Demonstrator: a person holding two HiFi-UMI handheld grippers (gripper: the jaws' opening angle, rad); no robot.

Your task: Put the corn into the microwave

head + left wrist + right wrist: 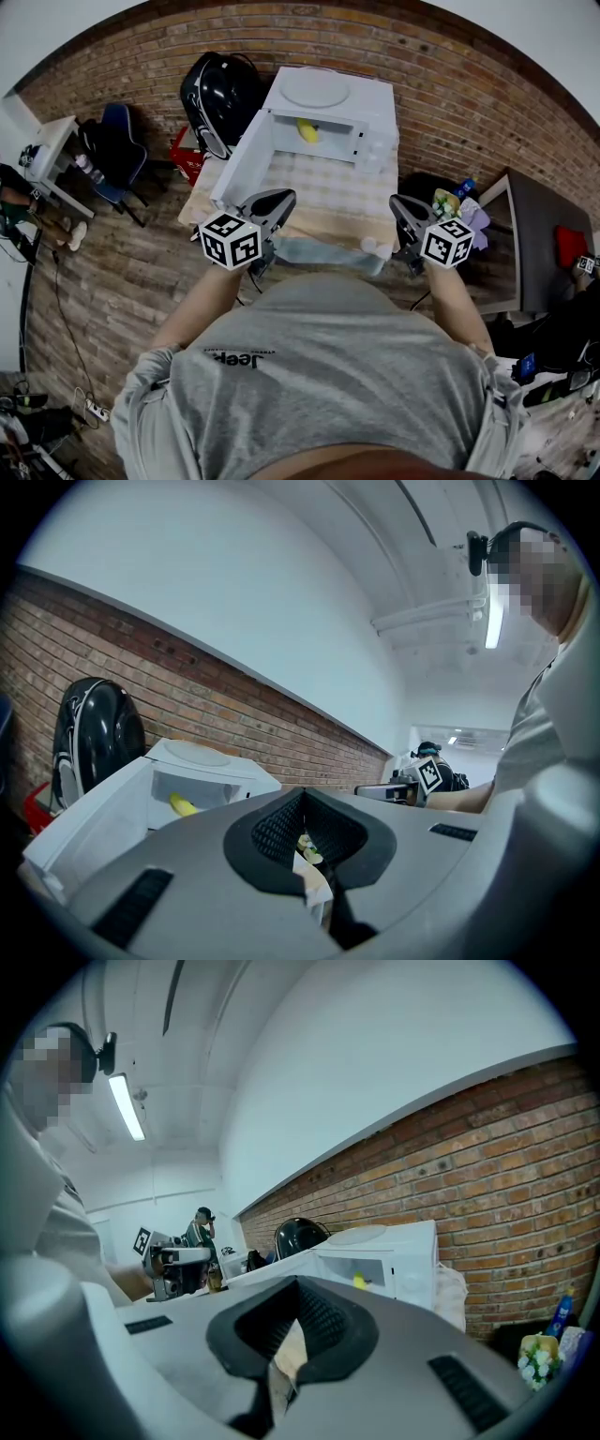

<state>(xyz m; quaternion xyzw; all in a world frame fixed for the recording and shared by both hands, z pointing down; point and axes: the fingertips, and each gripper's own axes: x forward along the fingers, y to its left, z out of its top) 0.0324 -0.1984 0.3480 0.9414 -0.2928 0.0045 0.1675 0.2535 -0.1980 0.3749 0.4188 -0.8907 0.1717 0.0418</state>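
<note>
My left claw [279,201] and right claw [399,204] are both closed on nothing and held about level over the near edge of the checked-cloth table [328,202]. The yellow corn cob [307,131] lies well beyond them, inside the white microwave oven [375,103] at the table's far side. The oven's white door [239,159] stands swung open to the left, just beyond my left claw. Open cloth stretches between the claws and the oven mouth.

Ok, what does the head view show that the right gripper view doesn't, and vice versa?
Only the head view: the wooden floor, the red box and the marker cube on the right gripper. Only the right gripper view: the ceiling light and that gripper's shut jaws up close. Both: the open microwave with the yellow corn inside, against the brick wall.
</note>
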